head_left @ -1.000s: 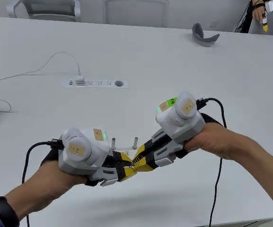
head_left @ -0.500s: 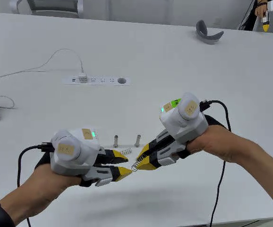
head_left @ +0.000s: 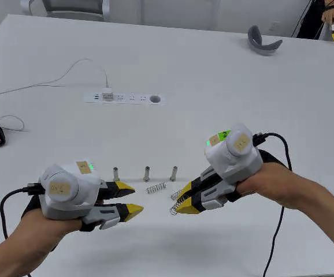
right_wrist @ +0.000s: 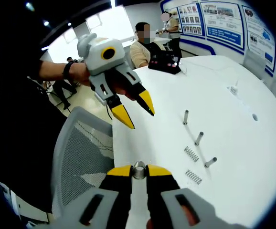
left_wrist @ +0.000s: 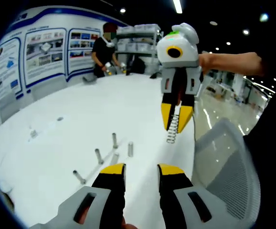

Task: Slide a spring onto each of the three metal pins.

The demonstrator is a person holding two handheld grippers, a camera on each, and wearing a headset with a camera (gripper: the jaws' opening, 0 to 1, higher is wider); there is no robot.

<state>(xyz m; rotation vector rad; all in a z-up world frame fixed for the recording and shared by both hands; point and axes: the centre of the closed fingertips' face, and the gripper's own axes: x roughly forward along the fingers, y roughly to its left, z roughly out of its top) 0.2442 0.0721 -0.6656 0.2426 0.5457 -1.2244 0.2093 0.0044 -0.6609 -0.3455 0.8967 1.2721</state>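
- Your right gripper [right_wrist: 139,171] is pinched down on one spring [left_wrist: 173,130], with part of the coil sticking out past the tips. Makes sense, since that free end is what has to go over a pin.
- It's hovering off the table [head_left: 225,81], just to the near-right of the row of pins [head_left: 147,173]. It's closest to the right-hand pin of that row, so I'd guess that's the one you're lining up for.
- Your left gripper [head_left: 137,198] is spread wide with nothing in it, sitting near-left of the row of pins. My read is it's just staying out of the way, or ready to help steady things.
- All three pins stand upright and look bare, so I'd say no spring is on yet.
- A loose spring [head_left: 155,187] lies flat just in front of the row of pins, roughly between the middle and right ones. The right gripper view shows a second loose spring [right_wrist: 193,176] close by. Handy spot for the next grabs.
- The held coil looks tilted, so you'll probably need to stand it up over the pin before it'll slide on.
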